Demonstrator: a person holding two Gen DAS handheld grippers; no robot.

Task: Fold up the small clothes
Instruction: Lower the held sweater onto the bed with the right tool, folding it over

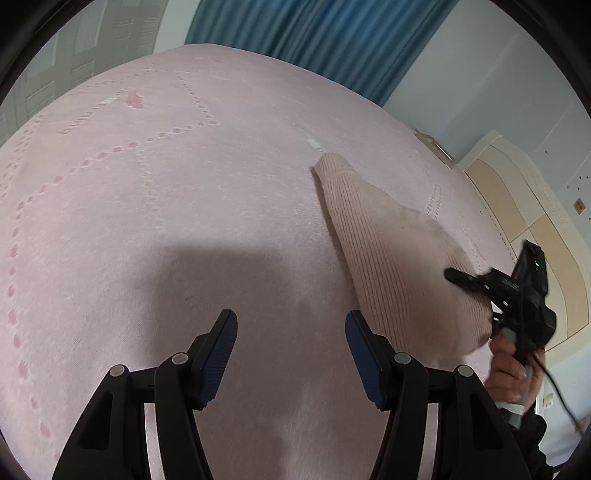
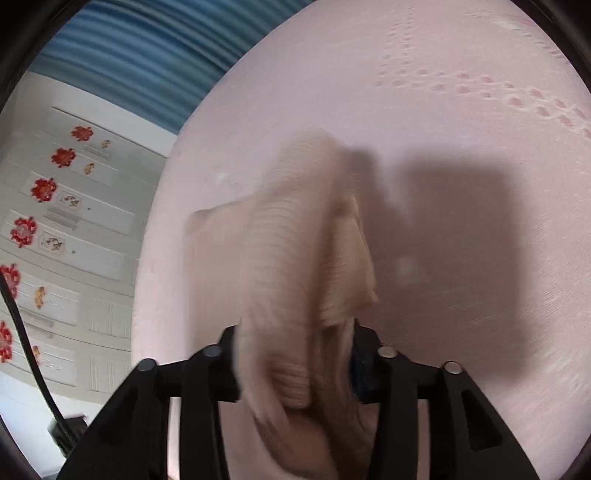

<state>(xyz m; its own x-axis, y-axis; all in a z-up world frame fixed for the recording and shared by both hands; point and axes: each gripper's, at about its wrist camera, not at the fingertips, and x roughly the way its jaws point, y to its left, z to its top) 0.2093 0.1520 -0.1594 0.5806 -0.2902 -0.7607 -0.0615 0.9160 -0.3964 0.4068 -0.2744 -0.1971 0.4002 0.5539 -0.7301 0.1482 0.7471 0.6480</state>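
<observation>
A small beige ribbed knit garment [image 1: 388,251] lies partly on the pink bed sheet [image 1: 184,206], its far tip flat and its near end lifted. My right gripper [image 1: 476,286] is shut on that near end; in the right wrist view the garment [image 2: 295,266] hangs blurred from between the gripper [image 2: 295,354] fingers. My left gripper [image 1: 291,343] is open and empty, low over bare sheet just left of the garment.
The bed sheet has dotted pink paw-print lines [image 1: 110,151]. Blue curtains [image 1: 332,33] hang behind the bed. A cream headboard [image 1: 524,221] is at the right. A white wardrobe with red flower stickers [image 2: 44,188] stands beside the bed.
</observation>
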